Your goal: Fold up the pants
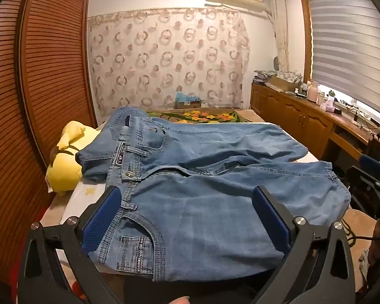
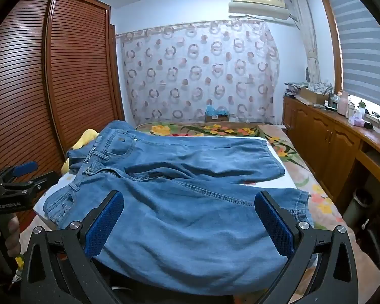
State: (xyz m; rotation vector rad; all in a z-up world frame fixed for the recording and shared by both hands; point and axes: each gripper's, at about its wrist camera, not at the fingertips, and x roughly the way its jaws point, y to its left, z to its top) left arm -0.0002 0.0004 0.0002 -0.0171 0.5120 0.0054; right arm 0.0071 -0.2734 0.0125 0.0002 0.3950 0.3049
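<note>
Nearest the lens: left gripper (image 1: 187,211), jaws spread wide, blue pads (image 1: 102,217) either side of the near hip of the jeans (image 1: 202,177), clamped on nothing. Below them, front pocket and coin pocket with a lettered tab. Right gripper (image 2: 190,215) likewise wide apart, straddling the near leg's thigh, closed on nothing.

Jeans spread flat on the bed (image 2: 324,197), near its front edge: waistband toward the left edge, button (image 1: 130,174) done up, fly zip partly open, both legs running toward the right edge, near hem close to that edge, far leg lying behind and parallel. Second denim piece (image 1: 98,149) tucked under the waistband at the left.

Beyond the waistband, at the left edge, yellow plush toy (image 1: 65,162). Flowered blanket (image 2: 215,129) along the far edge. Louvred wooden wardrobe (image 1: 50,63) left, ringed curtain (image 2: 202,71) behind, wooden sideboard (image 2: 326,139) right, cluttered with bottles.
</note>
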